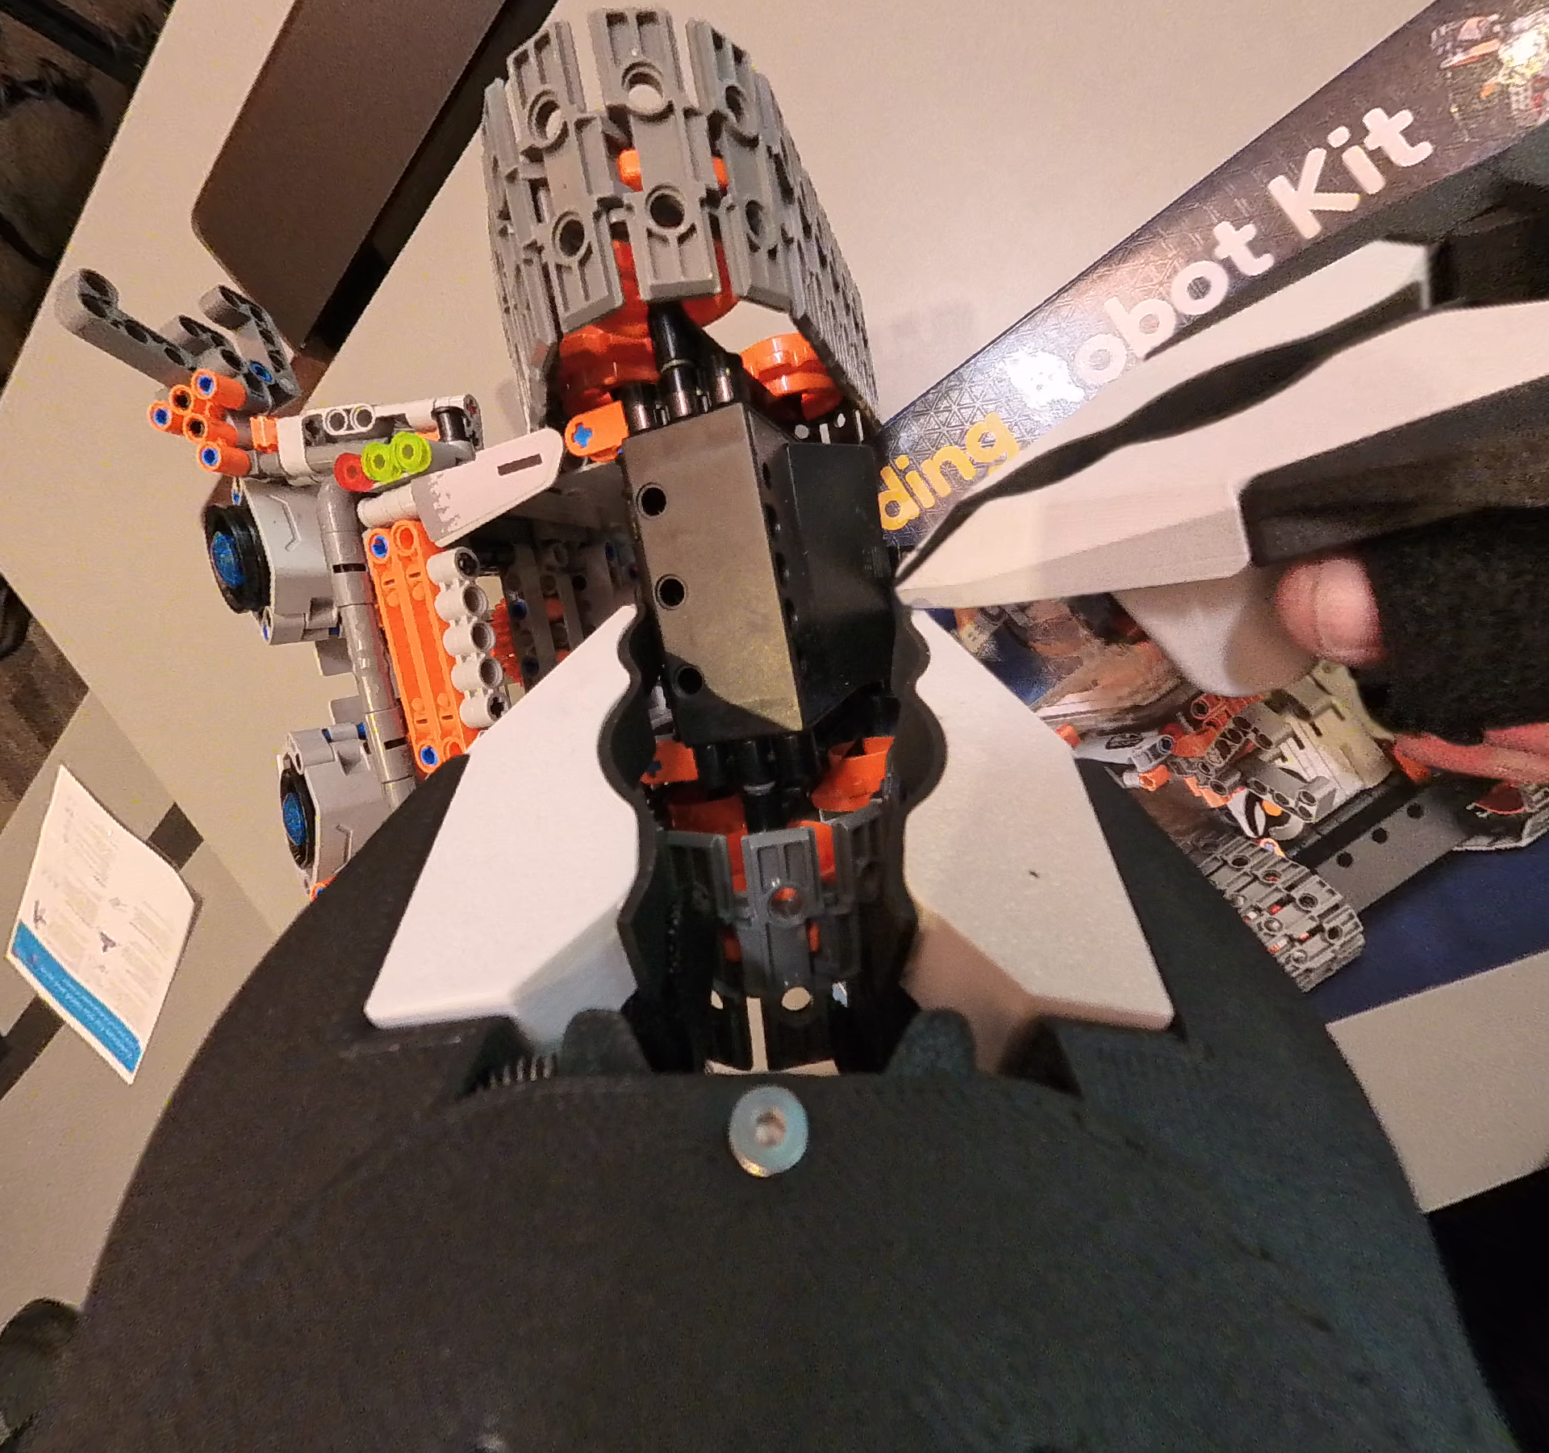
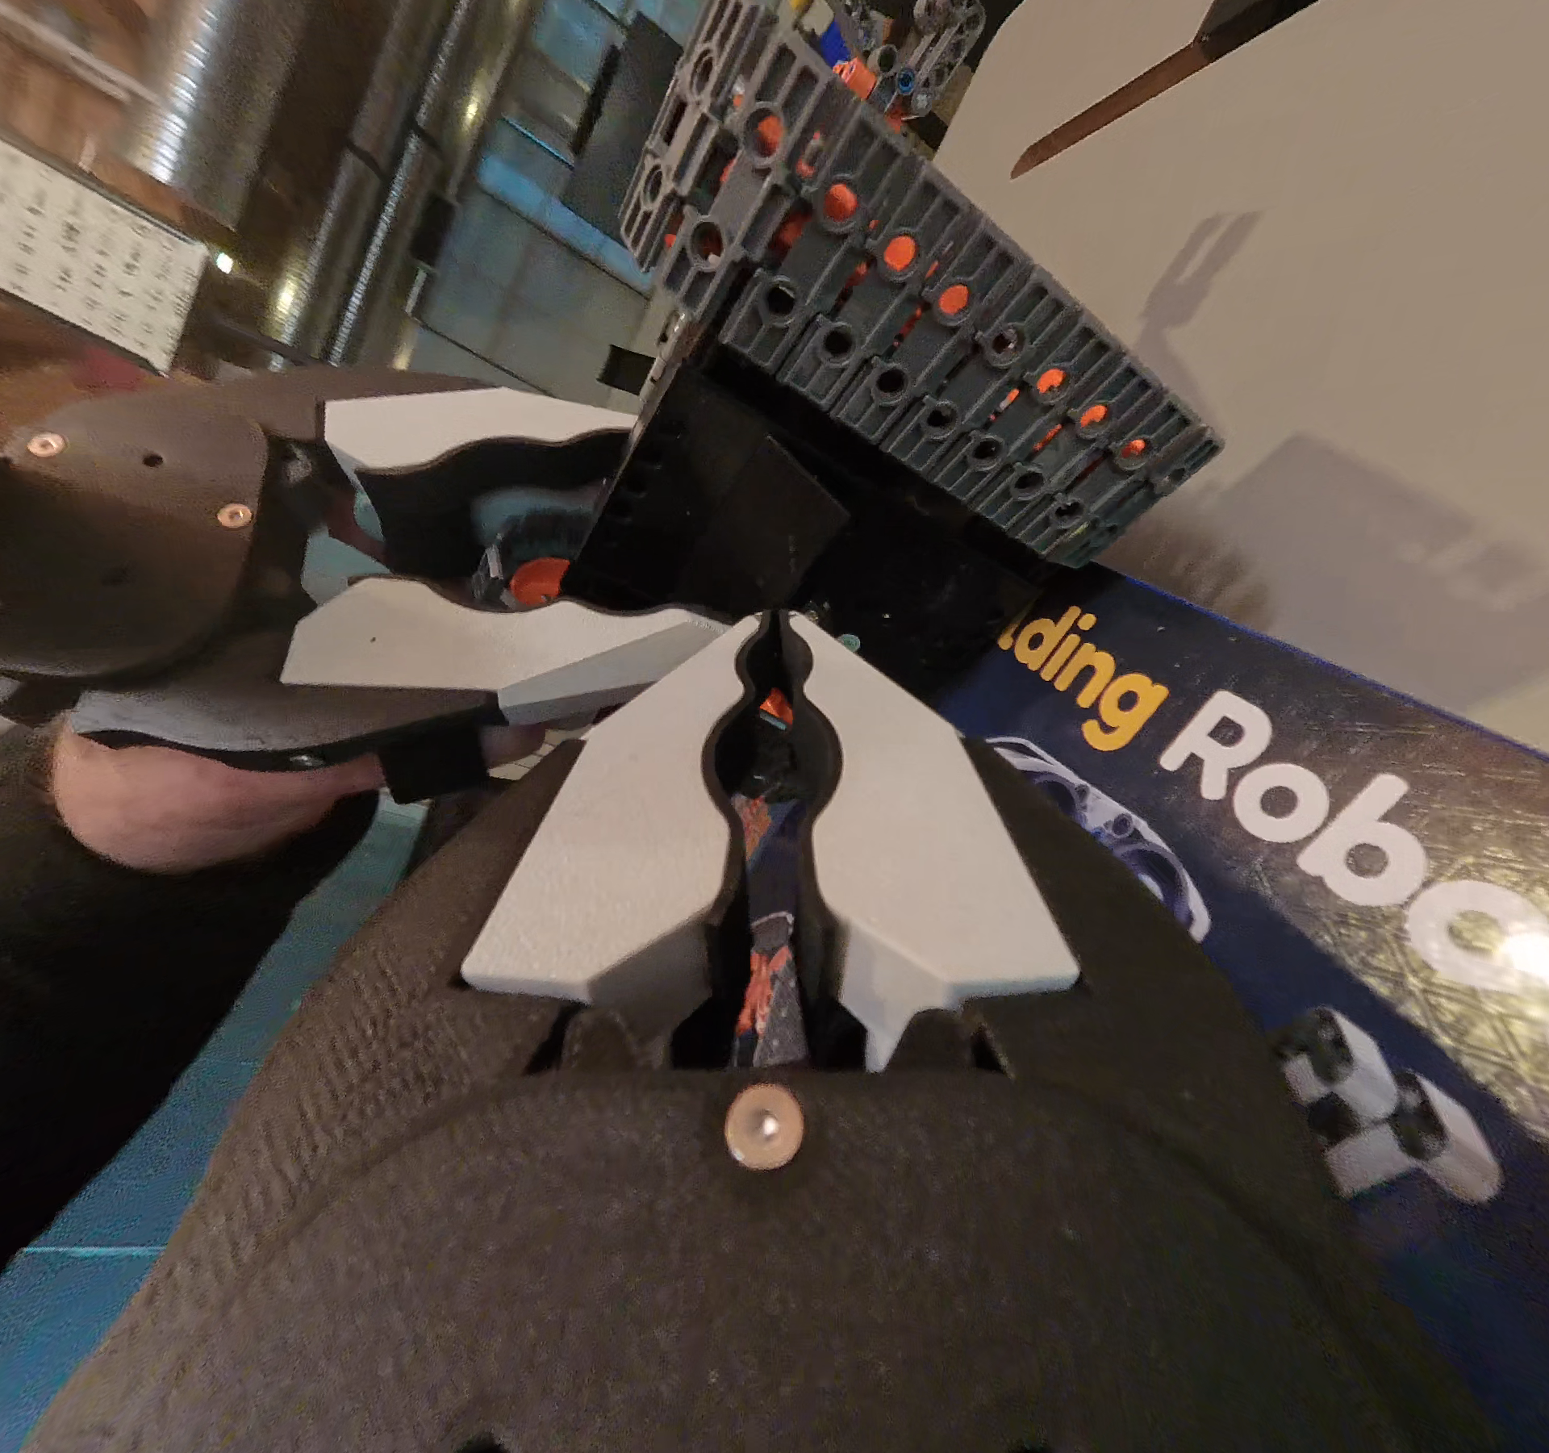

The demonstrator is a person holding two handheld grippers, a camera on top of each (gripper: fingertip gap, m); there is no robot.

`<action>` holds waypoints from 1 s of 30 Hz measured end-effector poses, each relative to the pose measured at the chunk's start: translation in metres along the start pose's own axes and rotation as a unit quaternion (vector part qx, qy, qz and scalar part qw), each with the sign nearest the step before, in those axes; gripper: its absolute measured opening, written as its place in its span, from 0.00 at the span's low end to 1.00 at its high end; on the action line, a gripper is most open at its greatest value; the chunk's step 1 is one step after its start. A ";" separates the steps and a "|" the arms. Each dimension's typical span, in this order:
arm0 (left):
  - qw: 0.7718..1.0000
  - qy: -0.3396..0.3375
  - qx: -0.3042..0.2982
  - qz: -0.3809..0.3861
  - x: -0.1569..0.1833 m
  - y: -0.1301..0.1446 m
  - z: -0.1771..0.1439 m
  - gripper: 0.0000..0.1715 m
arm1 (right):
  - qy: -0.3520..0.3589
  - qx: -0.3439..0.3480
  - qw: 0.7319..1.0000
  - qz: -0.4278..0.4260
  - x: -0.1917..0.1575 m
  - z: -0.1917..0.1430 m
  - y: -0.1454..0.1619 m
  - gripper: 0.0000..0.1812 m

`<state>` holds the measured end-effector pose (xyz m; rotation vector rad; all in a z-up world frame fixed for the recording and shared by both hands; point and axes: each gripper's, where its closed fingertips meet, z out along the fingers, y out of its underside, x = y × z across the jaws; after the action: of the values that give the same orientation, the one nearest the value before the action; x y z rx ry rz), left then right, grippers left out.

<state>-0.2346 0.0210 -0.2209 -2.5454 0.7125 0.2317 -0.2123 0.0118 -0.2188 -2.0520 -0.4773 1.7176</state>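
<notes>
Brick-built tracked robot model (image 1: 670,373) fills the centre of the left wrist view, and we judge it rigid in its black block yet prone to shedding snap-fit pieces, so that block (image 1: 738,574) is the sound place to grip, not the loose grey tread (image 1: 645,155). We find the left gripper (image 1: 767,642) part-way apart and clamped on the block's sides. In the right wrist view, lower centre, the right gripper (image 2: 775,625) has its jaws together, tips at the block's edge above the printed box (image 2: 1257,826); whether it pinches anything we cannot tell.
</notes>
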 end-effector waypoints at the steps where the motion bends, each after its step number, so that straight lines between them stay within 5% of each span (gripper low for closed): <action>1: 1.000 0.000 0.000 0.000 0.000 0.000 0.000 0.32 | 0.014 0.002 1.000 -0.011 0.002 -0.003 -0.001 0.00; 30: 1.000 -0.015 0.002 -0.020 -0.009 -0.002 0.006 0.30 | 0.039 0.002 0.999 0.017 0.018 0.008 -0.008 0.00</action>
<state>-0.2408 0.0295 -0.2223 -2.5451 0.6484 0.2534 -0.2170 0.0286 -0.2307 -2.1276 -0.4163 1.6491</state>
